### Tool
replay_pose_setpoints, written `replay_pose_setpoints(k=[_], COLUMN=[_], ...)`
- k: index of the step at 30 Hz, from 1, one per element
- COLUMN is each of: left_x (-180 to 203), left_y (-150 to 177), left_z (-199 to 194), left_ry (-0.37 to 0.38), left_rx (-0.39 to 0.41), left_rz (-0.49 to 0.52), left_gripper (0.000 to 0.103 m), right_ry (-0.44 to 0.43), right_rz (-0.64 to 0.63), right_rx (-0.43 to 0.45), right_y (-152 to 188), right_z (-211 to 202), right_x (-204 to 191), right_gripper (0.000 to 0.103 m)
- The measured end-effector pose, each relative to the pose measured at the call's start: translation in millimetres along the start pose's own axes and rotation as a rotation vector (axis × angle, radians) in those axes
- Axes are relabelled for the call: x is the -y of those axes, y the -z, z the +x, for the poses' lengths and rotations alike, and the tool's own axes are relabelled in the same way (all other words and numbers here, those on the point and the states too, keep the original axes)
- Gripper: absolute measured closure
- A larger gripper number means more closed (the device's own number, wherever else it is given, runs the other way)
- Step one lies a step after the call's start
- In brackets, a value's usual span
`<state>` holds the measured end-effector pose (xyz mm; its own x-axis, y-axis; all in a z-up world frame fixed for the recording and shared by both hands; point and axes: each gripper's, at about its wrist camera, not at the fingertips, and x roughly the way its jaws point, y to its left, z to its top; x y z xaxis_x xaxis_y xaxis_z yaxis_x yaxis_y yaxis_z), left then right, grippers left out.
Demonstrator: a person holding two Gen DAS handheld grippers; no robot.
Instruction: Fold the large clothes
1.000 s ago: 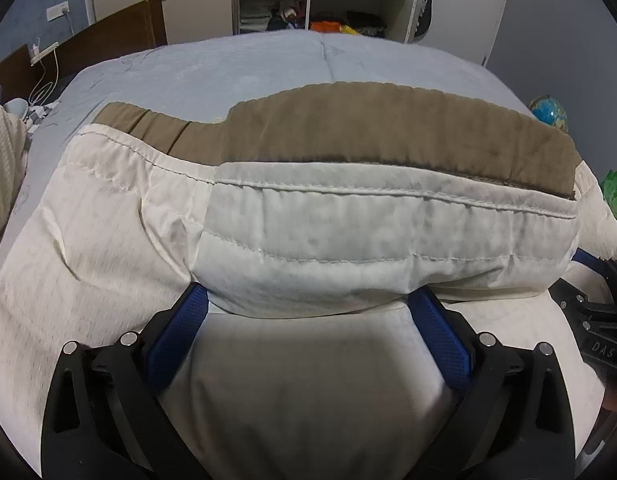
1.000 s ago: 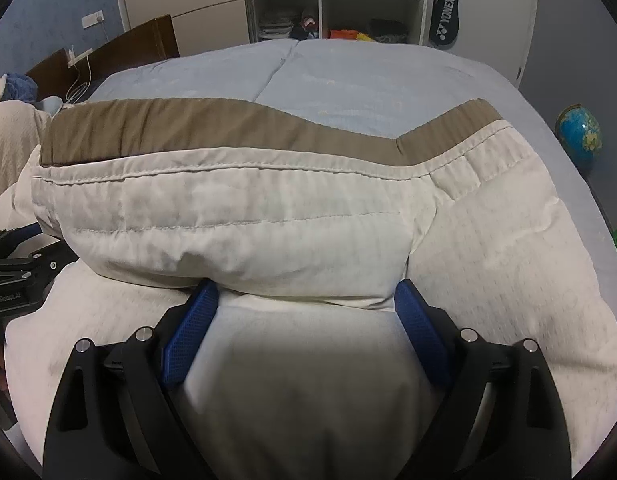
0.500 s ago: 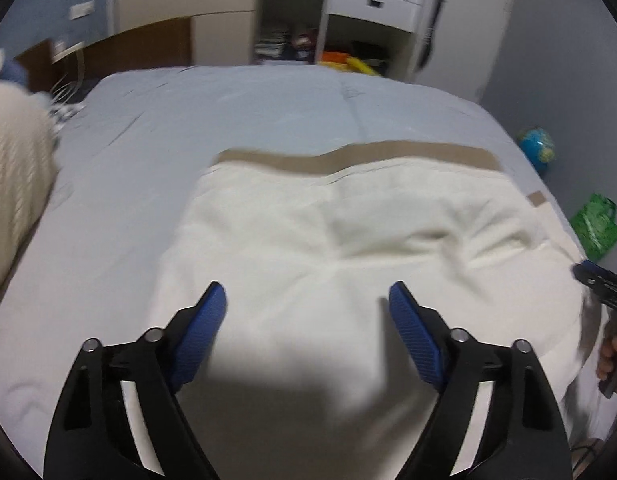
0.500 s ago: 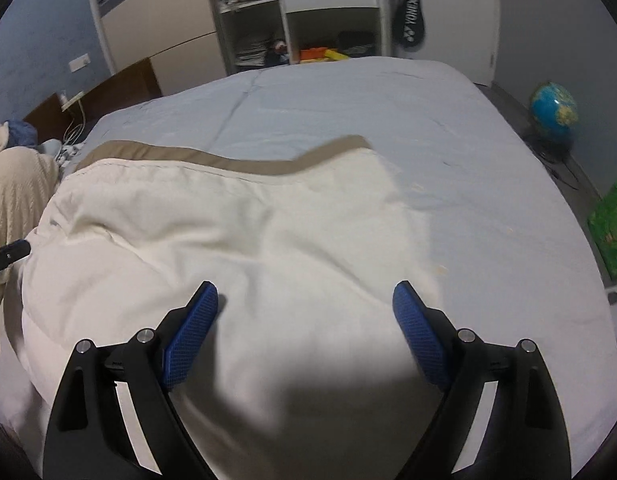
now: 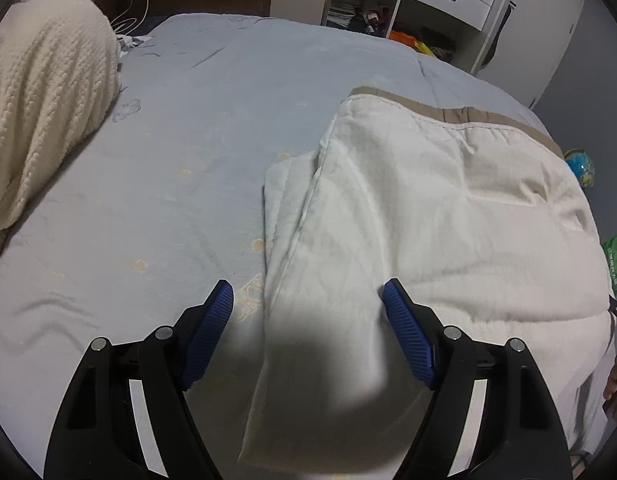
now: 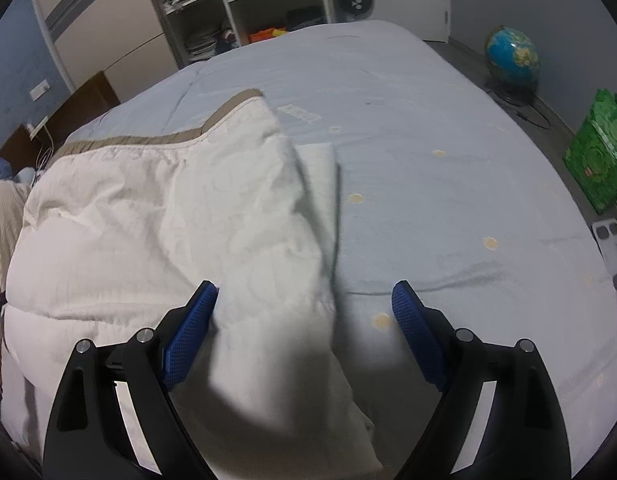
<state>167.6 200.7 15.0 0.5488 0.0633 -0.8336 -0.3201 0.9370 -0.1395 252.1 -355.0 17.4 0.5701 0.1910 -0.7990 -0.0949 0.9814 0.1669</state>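
**A:** Where is the clothing?

**B:** A large cream-white padded garment with a tan-brown band along its far edge [image 5: 448, 216] lies folded on a pale blue bedspread dotted with small yellow spots [image 5: 168, 160]. In the left wrist view it covers the right half of the bed; in the right wrist view it [image 6: 168, 220] covers the left half.

**A:** And the tongs?

**B:** The left gripper [image 5: 308, 304] has its blue ribbed fingers spread wide, holding nothing. It sits over the garment's left edge, one finger above bedspread, the other above cloth. The right gripper [image 6: 304, 304] is likewise spread and empty, over the garment's right edge.

**A:** Anything else?

**B:** A cream knitted blanket [image 5: 40, 92] is heaped at the bed's left. A blue globe [image 6: 512, 56] and a green bag [image 6: 598, 152] stand on the floor to the right, with white shelves [image 6: 268, 4] beyond the bed.
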Motion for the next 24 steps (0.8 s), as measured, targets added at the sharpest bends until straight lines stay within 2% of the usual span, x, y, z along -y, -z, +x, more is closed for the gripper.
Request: replay_pose_setpoints(k=[3, 7, 9, 18, 24], left_x=[2.2, 8.9, 14.1, 40.7, 44.8], left_y=[13.6, 40.2, 52.7, 114.7, 147.6], left_z=[-15.7, -43.3, -57.0, -123.2, -149.9], left_ry=[0.001, 0.029, 0.046, 0.122, 0.106], left_rx=[0.015, 0.068, 0.088, 0.169, 0.221], left_rz=[0.026, 0.071, 0.08, 0.135, 0.207], left_gripper=[0.027, 0.01, 0.007, 0.007, 0.007], right_ry=[0.011, -0.014, -0.033, -0.067, -0.082], right_rz=[-0.009, -0.012, -0.024, -0.106, -0.134], right_rx=[0.016, 0.024, 0.032, 0.058, 0.075], right_y=[6.2, 23.3, 33.9, 85.5, 117.8], right_z=[-19.8, -46.0, -62.9, -124.1, -152.5], right_x=[-2.2, -1.3, -4.0, -21.8, -36.3], right_gripper=[0.018, 0.018, 0.018, 0.017, 0.017])
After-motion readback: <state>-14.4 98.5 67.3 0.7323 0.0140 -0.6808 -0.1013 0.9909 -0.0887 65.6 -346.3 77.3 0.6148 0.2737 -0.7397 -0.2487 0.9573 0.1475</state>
